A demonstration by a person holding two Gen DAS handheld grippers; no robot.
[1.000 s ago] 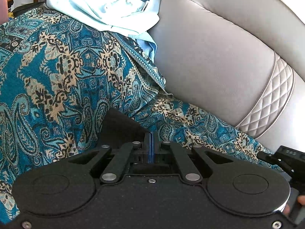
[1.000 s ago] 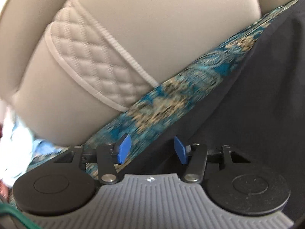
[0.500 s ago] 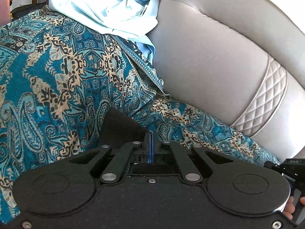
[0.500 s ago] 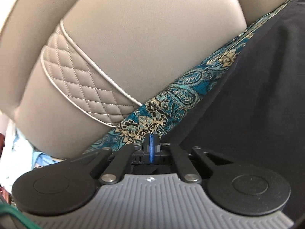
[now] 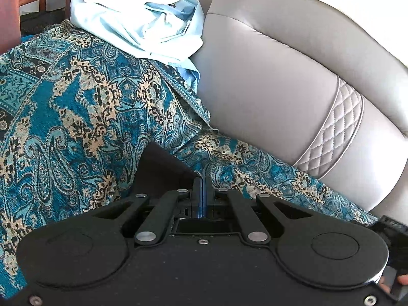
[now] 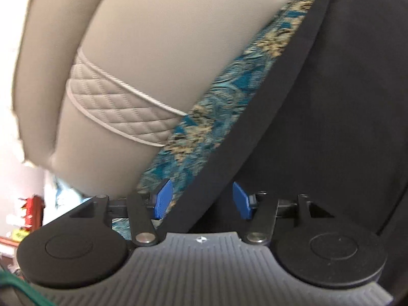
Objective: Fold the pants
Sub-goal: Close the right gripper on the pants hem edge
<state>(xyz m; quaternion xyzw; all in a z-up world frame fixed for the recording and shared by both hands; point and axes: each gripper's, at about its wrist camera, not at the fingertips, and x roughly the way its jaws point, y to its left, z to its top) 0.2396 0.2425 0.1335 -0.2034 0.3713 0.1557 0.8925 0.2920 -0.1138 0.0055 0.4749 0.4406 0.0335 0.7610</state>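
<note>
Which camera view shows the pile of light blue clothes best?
The left wrist view. There the light blue clothes lie in sharp focus on the patterned blue throw, beside the grey sofa back. The right wrist view shows only a small pale blur at its left edge.

The right wrist view is motion-blurred, the black pants (image 6: 318, 127) run off its right edge, and the red object (image 6: 32, 210) is perhaps an extinguisher.
</note>
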